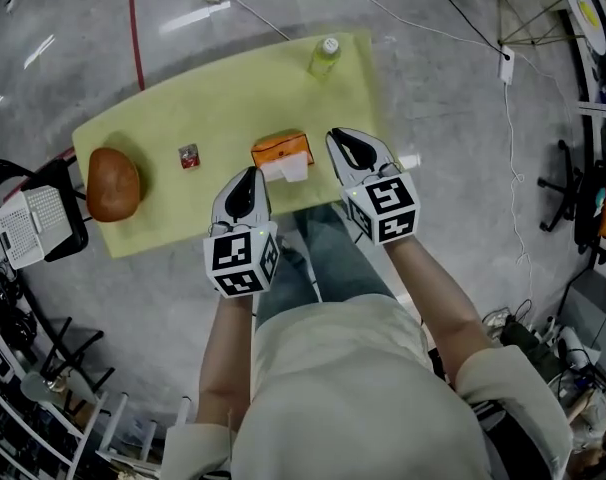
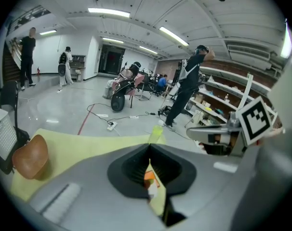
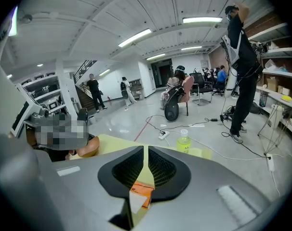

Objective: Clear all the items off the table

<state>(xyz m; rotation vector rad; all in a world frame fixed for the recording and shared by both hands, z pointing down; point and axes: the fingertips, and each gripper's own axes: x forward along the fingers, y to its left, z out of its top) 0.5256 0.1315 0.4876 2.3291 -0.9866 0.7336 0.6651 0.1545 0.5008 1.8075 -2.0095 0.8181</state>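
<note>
My left tool (image 1: 248,174) is closed, its jaws together with nothing between them. It hangs over the near edge of the yellow-green desk (image 1: 233,98), just to the left of the orange box (image 1: 282,150). In the left gripper view only a thin slit shows between the jaws of the left tool (image 2: 149,147), with a sliver of the orange box (image 2: 150,177) visible through it, lying beyond the jaws rather than gripped.

My right tool (image 1: 341,137) looks all but closed too: its own view shows a narrow slit between the jaws and no object held. It sits just to the right of the box, tips above the desk. Through the slit I see the orange box (image 3: 141,191) below, with a white sheet sticking out of its near side.

So the box lies between the two tools, near the front edge, and I cannot tell whether either one touches it.

Further left on the desk is a small red-and-silver item (image 1: 189,156), and near the left end a round brown lump (image 1: 113,183). A green bottle (image 1: 324,56) stands upright at the far edge, well apart from both tools.

Off the left end stands a dark basket (image 1: 35,223) holding something white. Cables (image 1: 423,23) trail over the floor beyond.
</note>
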